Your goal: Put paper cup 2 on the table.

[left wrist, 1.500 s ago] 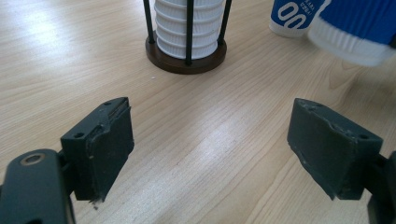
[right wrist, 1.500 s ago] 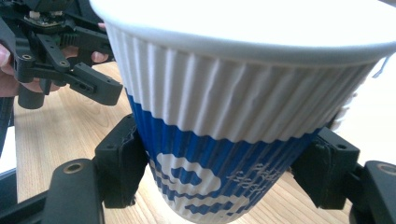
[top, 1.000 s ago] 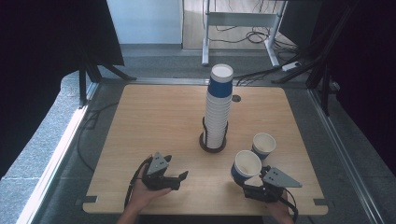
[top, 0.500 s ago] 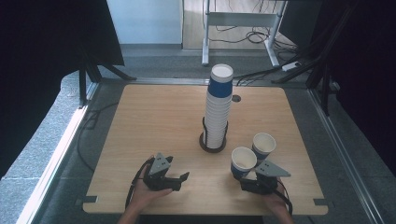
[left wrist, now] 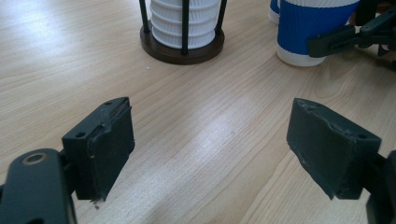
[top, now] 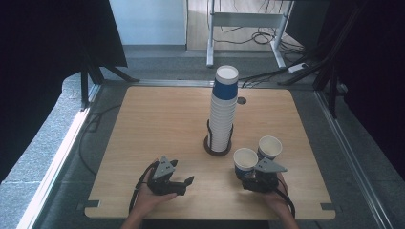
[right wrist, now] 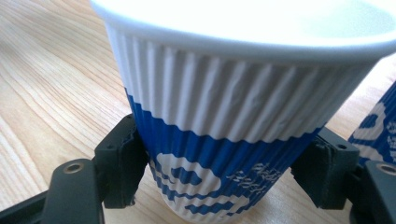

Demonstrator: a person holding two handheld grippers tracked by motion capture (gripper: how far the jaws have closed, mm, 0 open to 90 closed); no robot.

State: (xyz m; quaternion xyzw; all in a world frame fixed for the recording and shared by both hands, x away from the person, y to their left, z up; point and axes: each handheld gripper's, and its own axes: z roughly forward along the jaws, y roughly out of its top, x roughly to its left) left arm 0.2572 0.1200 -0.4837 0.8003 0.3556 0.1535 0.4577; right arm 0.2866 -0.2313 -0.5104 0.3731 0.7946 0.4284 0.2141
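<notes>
R gripper (top: 255, 172) sits near the surface's (top: 157, 119) near-right corner w/ its jaws either side of a cup (right wrist: 233, 116), low on the blue band. In the right gripper view the L pad looks to touch the ribbed wall; the R pad is at or just off it, so a firm hold can't be confirmed — jaws around the cup, set wide, not clamped tight as far as can be told. Cup stands upright on the wood. A 2nd cup (top: 269, 147) stands just beside it, toward the far-right, close enough that the two may touch.

Risks, as judged:
- Paper wall is thin & ribbed; too hard a squeeze would dent or ovalise it, & it could pop out of the pads.
- Grip is low on a tapered cup, so a light squeeze + lift could let it slide down or tip at the rim.
- Any sideways move toward the far-right would knock the 2nd cup over.
- Move toward centre risks clipping the stack (top: 223, 107) in its holder (top: 218, 147); tall & likely top-heavy.

L gripper (top: 177, 183) rests near the near edge, left of centre, jaws wide open over bare wood, holding nothing, well apart from the cups.
</notes>
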